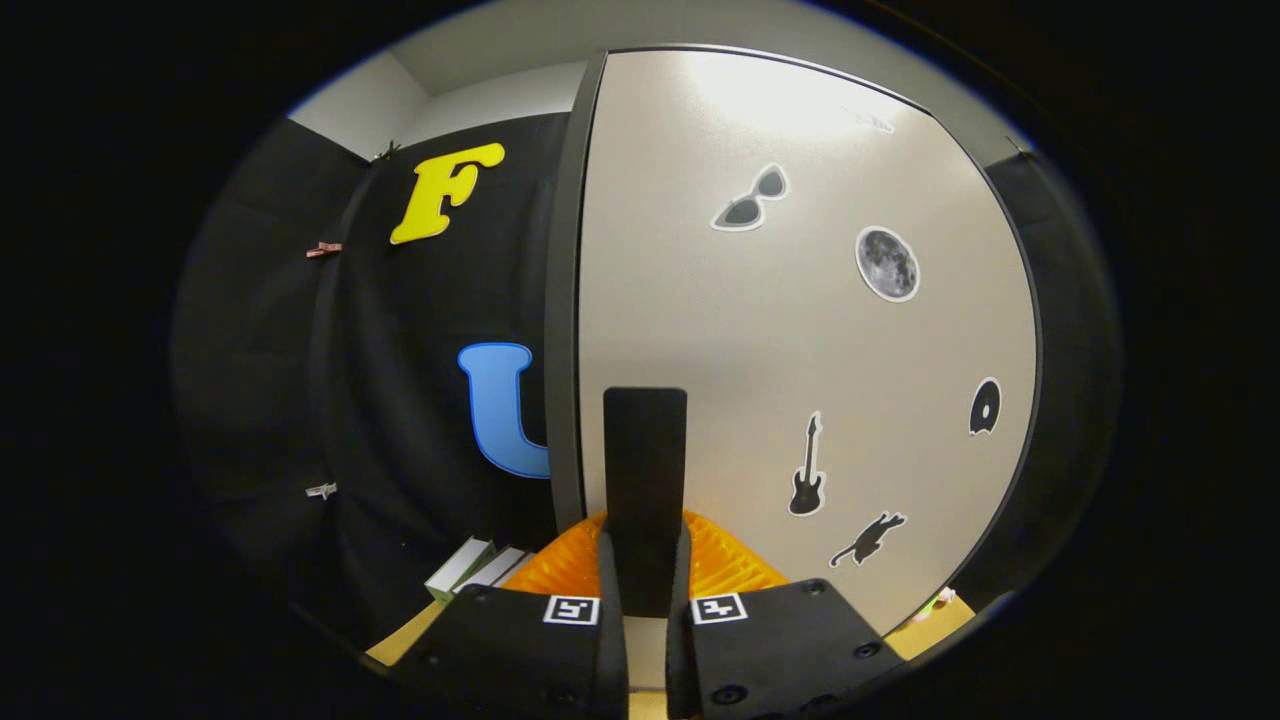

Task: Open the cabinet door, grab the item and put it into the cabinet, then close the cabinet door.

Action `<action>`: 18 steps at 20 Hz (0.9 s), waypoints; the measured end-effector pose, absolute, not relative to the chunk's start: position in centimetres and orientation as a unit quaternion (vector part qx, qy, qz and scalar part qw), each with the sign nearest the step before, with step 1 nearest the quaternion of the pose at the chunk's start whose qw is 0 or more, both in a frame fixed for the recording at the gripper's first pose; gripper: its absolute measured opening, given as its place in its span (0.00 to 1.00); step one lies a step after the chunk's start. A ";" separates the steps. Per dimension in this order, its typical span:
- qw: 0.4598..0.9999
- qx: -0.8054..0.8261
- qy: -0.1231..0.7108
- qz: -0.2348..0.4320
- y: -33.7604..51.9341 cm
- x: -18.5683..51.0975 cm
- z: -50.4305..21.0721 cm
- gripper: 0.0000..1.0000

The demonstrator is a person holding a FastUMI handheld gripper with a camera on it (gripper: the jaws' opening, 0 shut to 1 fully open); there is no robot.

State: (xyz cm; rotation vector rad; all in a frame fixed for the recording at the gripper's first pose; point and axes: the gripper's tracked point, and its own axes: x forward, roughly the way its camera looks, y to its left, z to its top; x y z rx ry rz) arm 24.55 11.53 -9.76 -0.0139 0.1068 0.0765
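Note:
The beige cabinet door [800, 330] stands close in front of me, with several black stickers on it. Its dark left edge [563, 300] runs top to bottom. A black upright handle [645, 450] on the door sits between my fingers. My gripper [645, 570] is shut on this handle, and the orange fingers [735, 565] press it from both sides. I cannot tell how far the door stands open.
Two white boxes [470, 565] lie on the wooden tabletop [405, 640] left of the fingers, by the black cloth wall. A small green and pink thing [935, 603] shows low at the door's right corner.

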 end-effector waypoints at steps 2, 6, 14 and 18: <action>0.997 -0.011 0.060 0.043 11.5 24.8 -9.9 0.11; 0.997 0.000 0.056 0.054 11.5 23.7 -9.7 0.11; 0.997 0.012 0.055 0.061 10.6 20.0 -9.3 0.11; 0.997 0.006 0.056 0.060 9.8 17.7 -9.0 0.11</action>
